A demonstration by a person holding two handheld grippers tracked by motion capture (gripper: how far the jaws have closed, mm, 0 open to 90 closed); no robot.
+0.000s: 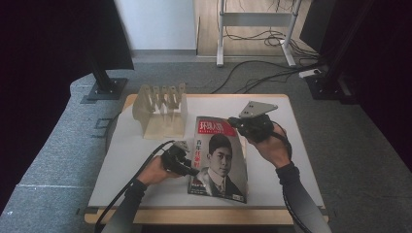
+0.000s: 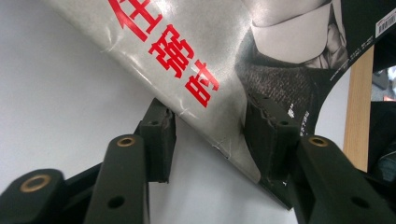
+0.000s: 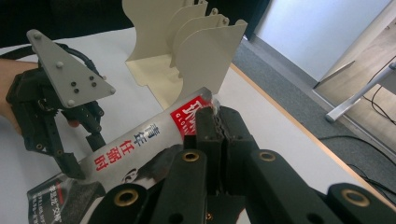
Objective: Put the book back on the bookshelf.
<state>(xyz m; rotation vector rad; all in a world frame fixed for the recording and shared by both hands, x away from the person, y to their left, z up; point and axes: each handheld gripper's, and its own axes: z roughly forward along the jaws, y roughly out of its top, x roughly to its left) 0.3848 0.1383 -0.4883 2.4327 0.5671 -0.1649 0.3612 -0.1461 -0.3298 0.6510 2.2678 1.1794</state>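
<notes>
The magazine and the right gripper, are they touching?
Touching. In the right gripper view, the right gripper has its jaws shut on the magazine's top edge, with the cover pinched between the pads.

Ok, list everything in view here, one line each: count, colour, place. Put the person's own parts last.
magazine: one, grey cover with red lettering and a portrait, middle of the table, lifted at its far edge.
file rack: one, cream, upright dividers, far left of the table.
table: one, white top with a wooden edge, on grey carpet.
desk frame: one, white, on the floor beyond the table.
cables: several, black, on the floor behind the table.
left gripper: one, black, jaws astride the magazine's left edge, pads not yet pressing it.
right gripper: one, black, shut on the magazine's top edge.
hands: two, with dark sleeves, near edge of the table.
</notes>
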